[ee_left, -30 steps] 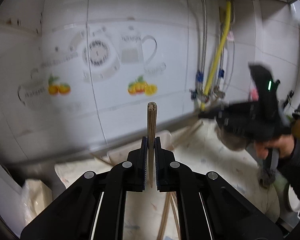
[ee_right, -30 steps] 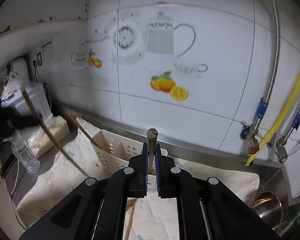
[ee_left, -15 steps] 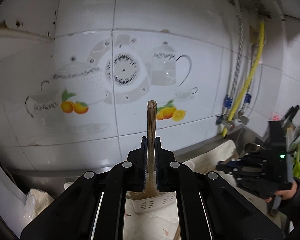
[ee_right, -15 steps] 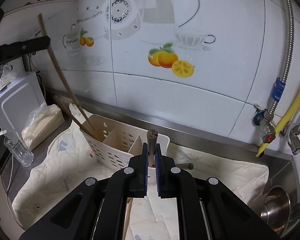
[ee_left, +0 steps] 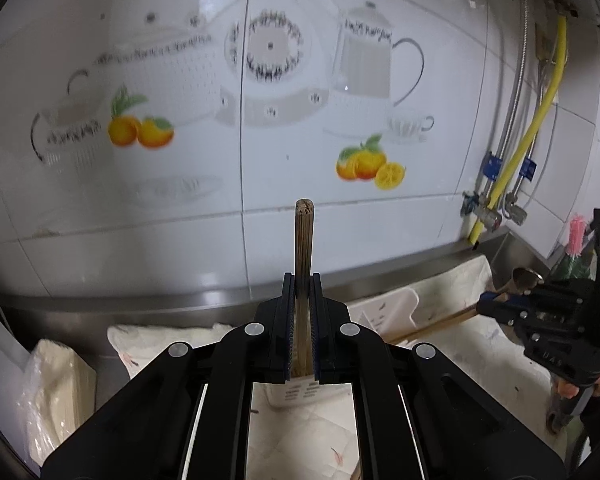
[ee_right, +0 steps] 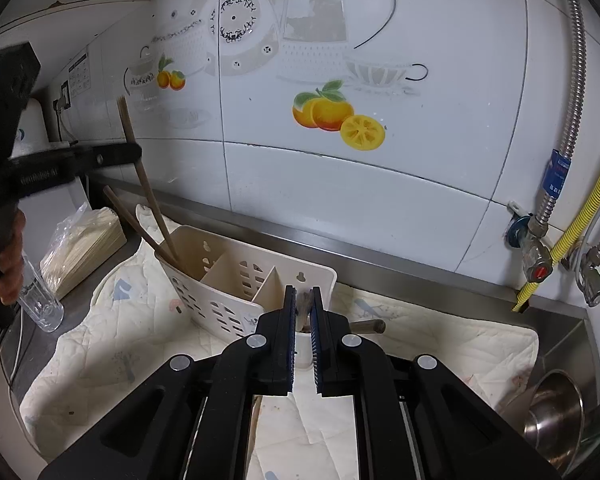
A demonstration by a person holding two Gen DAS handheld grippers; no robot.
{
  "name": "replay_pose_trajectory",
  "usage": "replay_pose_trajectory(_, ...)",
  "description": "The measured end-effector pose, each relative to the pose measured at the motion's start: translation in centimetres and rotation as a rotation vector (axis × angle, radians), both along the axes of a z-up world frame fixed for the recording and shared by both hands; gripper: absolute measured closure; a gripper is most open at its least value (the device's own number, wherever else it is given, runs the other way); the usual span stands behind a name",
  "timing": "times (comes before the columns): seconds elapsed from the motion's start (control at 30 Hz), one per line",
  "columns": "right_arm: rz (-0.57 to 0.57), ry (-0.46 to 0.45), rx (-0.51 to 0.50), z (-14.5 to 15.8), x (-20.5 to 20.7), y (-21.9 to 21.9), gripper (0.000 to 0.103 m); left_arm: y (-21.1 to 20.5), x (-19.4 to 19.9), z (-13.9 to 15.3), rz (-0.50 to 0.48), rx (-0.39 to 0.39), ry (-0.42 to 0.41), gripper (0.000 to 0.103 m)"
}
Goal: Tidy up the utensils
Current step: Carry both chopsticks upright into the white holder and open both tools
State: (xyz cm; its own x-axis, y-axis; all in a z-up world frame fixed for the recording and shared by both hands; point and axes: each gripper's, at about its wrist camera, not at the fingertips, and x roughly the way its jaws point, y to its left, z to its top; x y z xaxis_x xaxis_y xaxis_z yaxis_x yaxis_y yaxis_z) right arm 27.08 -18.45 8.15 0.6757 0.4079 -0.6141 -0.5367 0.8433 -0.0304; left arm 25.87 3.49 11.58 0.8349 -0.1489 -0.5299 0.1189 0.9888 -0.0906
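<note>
- Pinching a brown wooden chopstick (ee_left: pixel 303 248) upright, the left gripper (ee_left: pixel 301 320) is hanging above the cream perforated plastic utensil caddy (ee_right: pixel 236 280), its jaws pressed onto the stick.
- In the right wrist view that chopstick is slanting from the upper left down into the caddy's leftmost compartment, its long axis nearly vertical and its lower tip already inside, so the release probably only needs the jaws to part.
- A second brown chopstick (ee_right: pixel 134 222) is leaning in the same compartment, just beside the held one.
- The right gripper (ee_right: pixel 303 320) is sitting at the caddy's right end, at lower centre, its jaws closing on a short brown wooden-handled utensil (ee_right: pixel 305 306) whose far end is hidden.
- Counting: two chopsticks in the caddy, three compartments, one brown wooden handle end (ee_right: pixel 370 326) lying on the white quilted cloth (ee_right: pixel 440 344).
</note>
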Motion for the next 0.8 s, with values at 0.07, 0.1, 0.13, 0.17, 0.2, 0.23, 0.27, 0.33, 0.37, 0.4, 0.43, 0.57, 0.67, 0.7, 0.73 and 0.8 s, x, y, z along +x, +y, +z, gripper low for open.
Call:
replay_pose_trajectory(0.07,-0.002,-0.002,0.000,-0.1,0.0,0.0,0.096,0.1,0.2,-0.6,-0.003,-0.005,0.016,0.097)
replay_pose_trajectory(0.1,-0.002,-0.003,0.001,-0.1,0.0,0.0,0.096,0.1,0.3,-0.8,-0.002,-0.003,0.021,0.097)
replay_pose_trajectory(0.13,-0.002,-0.005,0.002,-0.1,-0.1,0.0,0.096,0.1,0.3,-1.0,-0.003,-0.002,0.024,0.097)
replay_pose_trajectory(0.17,-0.003,-0.009,0.002,0.0,-0.2,0.0,0.096,0.0,0.4,-1.1,-0.005,-0.002,0.028,0.097)
replay_pose_trajectory(0.2,-0.004,-0.013,0.003,0.0,-0.3,0.0,0.096,0.0,0.4,-1.3,-0.006,-0.001,0.032,0.097)
replay_pose_trajectory(0.23,-0.004,-0.018,0.004,0.1,-0.3,0.0,0.095,-0.1,0.4,-1.4,-0.004,0.002,0.032,0.097)
replay_pose_trajectory(0.27,-0.004,-0.022,0.005,0.2,-0.4,-0.1,0.094,-0.2,0.3,-1.4,-0.003,0.005,0.031,0.097)
replay_pose_trajectory(0.33,-0.006,-0.032,0.010,0.4,-0.7,-0.2,0.090,-0.1,0.2,-1.4,-0.001,0.008,0.029,0.096)
replay_pose_trajectory(0.37,-0.008,-0.038,0.014,0.6,-0.9,-0.2,0.088,-0.1,0.1,-1.4,0.001,0.008,0.028,0.095)
replay_pose_trajectory(0.4,-0.009,-0.042,0.017,0.7,-1.0,-0.3,0.087,-0.1,0.0,-1.3,-0.001,0.004,0.027,0.095)
replay_pose_trajectory(0.43,-0.011,-0.048,0.023,0.9,-1.2,-0.4,0.085,0.0,-0.1,-1.3,-0.001,0.004,0.025,0.095)
replay_pose_trajectory(0.57,-0.014,-0.075,0.037,1.4,-2.3,-0.9,0.078,-0.1,-0.8,-0.9,-0.002,0.010,0.013,0.083)
replay_pose_trajectory(0.67,-0.014,-0.092,0.052,1.6,-3.4,-1.4,0.071,-0.2,-2.0,-0.4,0.002,0.019,-0.014,0.071)
replay_pose_trajectory(0.7,-0.015,-0.097,0.055,1.6,-3.8,-1.5,0.070,-0.2,-2.5,-0.3,0.002,0.017,-0.020,0.070)
replay_pose_trajectory(0.73,-0.015,-0.100,0.057,1.5,-4.2,-1.6,0.069,-0.2,-2.9,-0.2,0.002,0.015,-0.023,0.069)
replay_pose_trajectory(0.8,-0.015,-0.103,0.060,1.2,-5.1,-1.8,0.064,-0.2,-3.9,-0.2,0.002,0.014,-0.034,0.065)
